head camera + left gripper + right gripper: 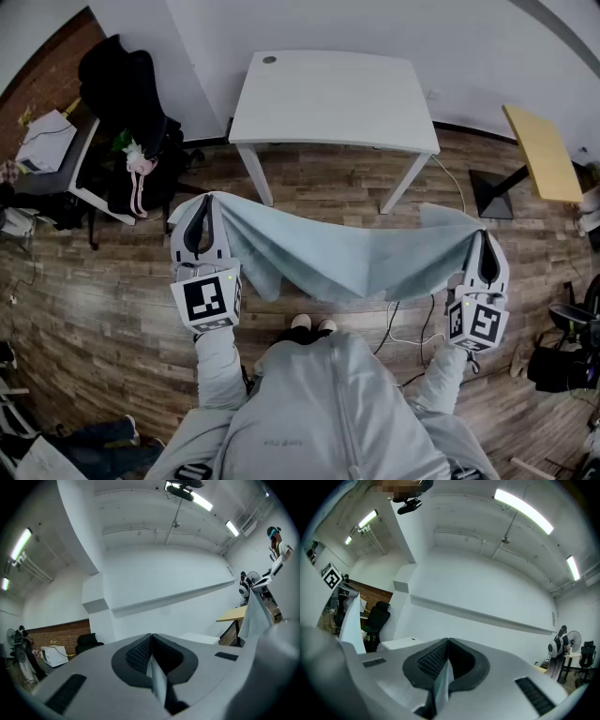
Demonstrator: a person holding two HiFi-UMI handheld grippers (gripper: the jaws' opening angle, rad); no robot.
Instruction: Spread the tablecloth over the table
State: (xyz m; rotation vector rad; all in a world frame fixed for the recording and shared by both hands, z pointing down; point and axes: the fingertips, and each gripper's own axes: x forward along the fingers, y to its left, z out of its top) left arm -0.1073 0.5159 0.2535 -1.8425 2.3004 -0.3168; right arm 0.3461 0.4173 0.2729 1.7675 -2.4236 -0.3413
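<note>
Two ends of the pale blue tablecloth point(347, 258) are clamped tight, one in the left gripper point(200, 202) and one in the right gripper point(484, 236), with a strip of fabric nipped between each pair of jaws. The cloth hangs stretched between them, sagging in the middle, well short of the bare white table point(328, 98) ahead. Carrying looks to be the step in hand. Next, I'd judge, the person must step forward and lift the cloth over the tabletop.

Tablecloth point(349, 255): thin pale-blue cloth, matt, softly creased where it sags. Tabletop point(328, 98): white, smooth, matt finish. Floor point(103, 309): wood planks, visible grain, low sheen.
</note>
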